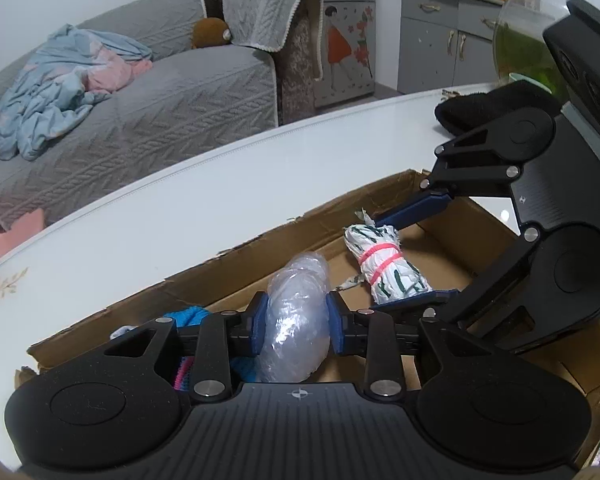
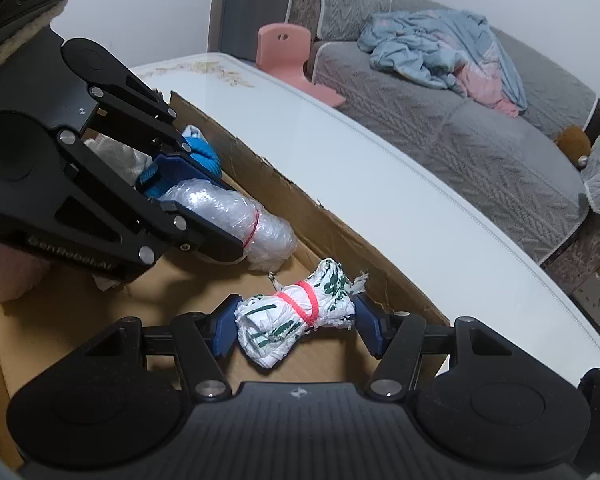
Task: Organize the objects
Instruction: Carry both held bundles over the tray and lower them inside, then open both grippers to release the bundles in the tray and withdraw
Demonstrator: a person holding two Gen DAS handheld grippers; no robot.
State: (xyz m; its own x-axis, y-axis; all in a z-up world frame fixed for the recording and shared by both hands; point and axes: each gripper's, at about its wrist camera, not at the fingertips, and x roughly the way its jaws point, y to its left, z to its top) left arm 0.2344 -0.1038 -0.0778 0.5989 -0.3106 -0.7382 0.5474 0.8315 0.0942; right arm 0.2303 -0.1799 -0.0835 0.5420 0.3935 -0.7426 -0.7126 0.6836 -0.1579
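Note:
An open cardboard box (image 1: 236, 276) (image 2: 320, 232) lies on the white table. My left gripper (image 1: 298, 320) (image 2: 220, 208) is shut on a roll of clear plastic wrap (image 1: 296, 312) (image 2: 240, 216), its blue pads pressing both sides, low inside the box. My right gripper (image 2: 296, 326) (image 1: 380, 264) is shut on a white-and-green bundle (image 2: 296, 316) (image 1: 380, 264) tied with a pink rubber band, just above the box floor. The two grippers sit side by side in the box. A blue knitted item (image 1: 192, 316) (image 2: 204, 156) lies in the box corner behind the left gripper.
The white table (image 1: 220, 192) (image 2: 380, 168) runs around the box. A black cloth item (image 1: 480, 108) and a glass fish bowl (image 1: 528, 40) stand at its far right. Beyond are a grey sofa (image 1: 160, 100) with crumpled bedding and a pink chair (image 2: 284, 56).

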